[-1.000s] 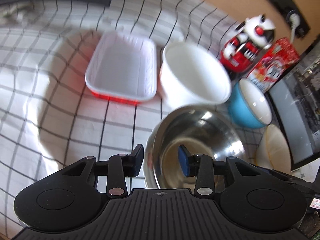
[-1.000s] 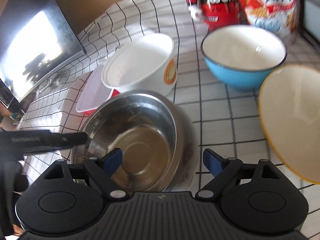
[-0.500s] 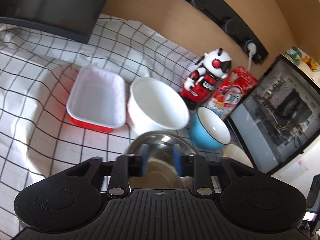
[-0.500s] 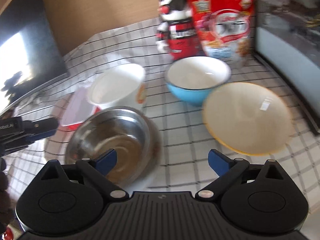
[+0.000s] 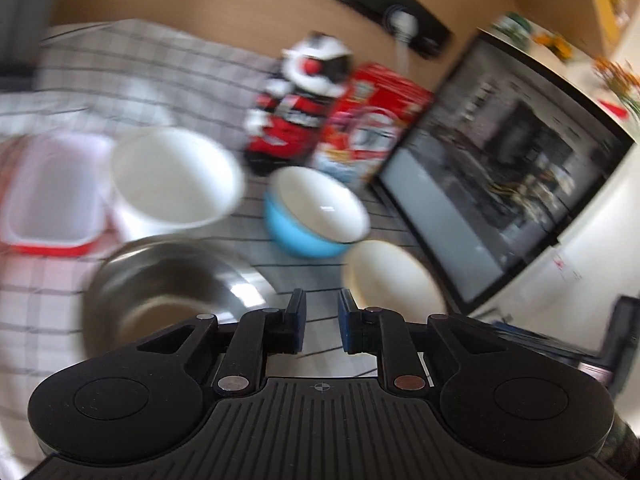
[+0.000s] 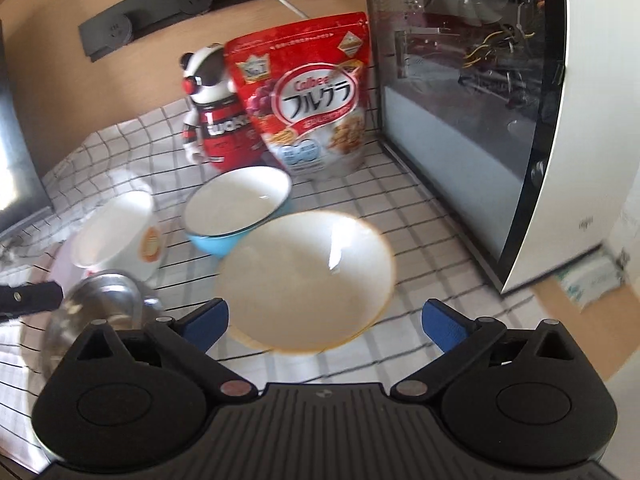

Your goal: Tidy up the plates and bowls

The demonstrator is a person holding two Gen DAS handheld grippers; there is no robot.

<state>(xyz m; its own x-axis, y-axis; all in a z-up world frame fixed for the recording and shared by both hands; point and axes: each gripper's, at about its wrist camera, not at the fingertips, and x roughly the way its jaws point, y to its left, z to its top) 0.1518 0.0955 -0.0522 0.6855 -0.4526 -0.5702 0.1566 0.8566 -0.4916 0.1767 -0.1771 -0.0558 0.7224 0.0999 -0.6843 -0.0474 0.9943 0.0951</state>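
On the left of the checked cloth (image 5: pixel 120 72) that covers the bench we see a red container (image 5: pixel 52 204) with a white inside, and just beside it to the right a tall white bowl (image 5: pixel 176 176); in the right wrist view this bowl carries an orange round mark on its side, too blurred to read. In front of these two sits the steel bowl (image 5: pixel 168 292). Our left gripper (image 5: pixel 322 322) hangs over bare cloth just right of the steel bowl's rim, its jaws drawn nearly closed with only a narrow gap and nothing between them; they closed sharply a moment ago and then stopped.

Further right comes the blue bowl (image 6: pixel 236 212), white inside, and touching or just overlapping its near side is the cream bowl (image 6: pixel 304 280) with a thin orange rim. Our right gripper (image 6: pixel 324 324) hovers above the near edge of the cream bowl, its jaws spread wide and just been opening further; the bowl's near rim shows between the blue pads, which seem not to press on it, though the blur makes this hard to judge.

Behind the blue bowl stands a red, black and white robot figure (image 6: pixel 216 120) with lettering across its chest that we cannot fully read. Beside it leans a red cereal bag (image 6: pixel 308 96) marked "Calbee" and "フルグラ". At the far right stands a glass-sided computer case (image 6: pixel 480 120).
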